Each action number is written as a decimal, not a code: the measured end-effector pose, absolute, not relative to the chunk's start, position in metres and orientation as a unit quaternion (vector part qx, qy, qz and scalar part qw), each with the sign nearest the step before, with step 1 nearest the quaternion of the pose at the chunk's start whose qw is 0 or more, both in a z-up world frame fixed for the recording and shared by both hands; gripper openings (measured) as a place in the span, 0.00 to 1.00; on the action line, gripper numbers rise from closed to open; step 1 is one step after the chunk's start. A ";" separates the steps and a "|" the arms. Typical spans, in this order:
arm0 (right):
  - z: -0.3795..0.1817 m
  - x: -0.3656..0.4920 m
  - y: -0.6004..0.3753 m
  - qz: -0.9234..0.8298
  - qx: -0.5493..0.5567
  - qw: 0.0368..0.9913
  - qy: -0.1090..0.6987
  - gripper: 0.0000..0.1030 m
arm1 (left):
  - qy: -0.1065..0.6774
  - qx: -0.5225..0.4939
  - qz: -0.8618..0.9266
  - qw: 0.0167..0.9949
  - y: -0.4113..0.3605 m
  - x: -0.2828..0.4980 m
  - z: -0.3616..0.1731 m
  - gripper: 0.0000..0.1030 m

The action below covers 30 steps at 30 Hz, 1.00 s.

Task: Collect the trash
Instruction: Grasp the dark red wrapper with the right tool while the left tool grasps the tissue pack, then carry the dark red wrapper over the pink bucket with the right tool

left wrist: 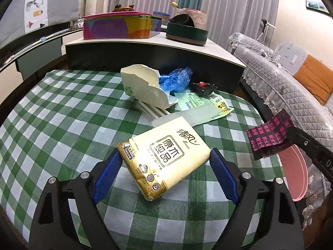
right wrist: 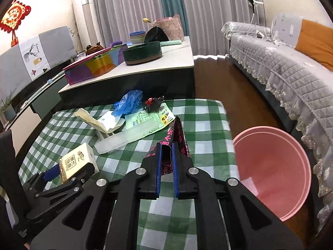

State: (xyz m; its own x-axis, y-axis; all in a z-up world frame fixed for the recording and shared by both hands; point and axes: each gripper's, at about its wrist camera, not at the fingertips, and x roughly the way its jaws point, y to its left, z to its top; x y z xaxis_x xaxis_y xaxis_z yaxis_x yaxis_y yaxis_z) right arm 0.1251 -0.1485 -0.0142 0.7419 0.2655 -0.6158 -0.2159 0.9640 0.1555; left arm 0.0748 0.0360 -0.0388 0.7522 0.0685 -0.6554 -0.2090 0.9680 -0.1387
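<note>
- Left gripper [left wrist: 164, 173]: jaws spread wide either side of the tissue pack [left wrist: 164, 158] on the checked counter [left wrist: 52, 114]; soft and light, best squeezed across its short sides.
- Right gripper [right wrist: 166, 166]: jaws clenched on a flimsy dark wrapper [right wrist: 177, 137], near the pink bin [right wrist: 291, 187].

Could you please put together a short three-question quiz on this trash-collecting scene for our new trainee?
1. True or false: the right gripper is shut on the dark wrapper.
2. What lies between the fingers of the left gripper? A) blue plastic bag B) tissue pack C) torn cream box
3. What colour is the bin beside the checked table?

Key: 1. True. 2. B, the tissue pack; the jaws stand wide on either side, and contact cannot be judged. 3. Pink.
</note>
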 end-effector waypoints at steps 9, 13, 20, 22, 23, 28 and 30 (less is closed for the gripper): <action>-0.006 0.111 -0.169 0.110 0.030 0.939 0.325 0.09 | 0.333 -0.093 0.053 0.937 0.017 0.068 -0.029 0.80; -0.004 0.107 -0.181 0.101 0.031 0.941 0.321 0.09 | 0.331 -0.088 0.046 0.938 0.008 0.068 -0.028 0.80; -0.002 0.102 -0.204 0.083 0.035 0.944 0.317 0.09 | 0.327 -0.084 0.028 0.941 -0.010 0.070 -0.025 0.80; -0.002 0.101 -0.210 0.078 0.038 0.945 0.316 0.09 | 0.327 -0.083 0.023 0.941 -0.015 0.070 -0.025 0.80; -0.002 0.101 -0.211 0.076 0.040 0.945 0.316 0.09 | 0.327 -0.082 0.021 0.941 -0.018 0.071 -0.025 0.80; -0.002 0.100 -0.223 0.067 0.041 0.946 0.314 0.09 | 0.327 -0.079 0.007 0.942 -0.030 0.072 -0.025 0.80; -0.003 0.100 -0.228 0.062 0.043 0.946 0.314 0.09 | 0.326 -0.079 0.004 0.942 -0.034 0.073 -0.025 0.80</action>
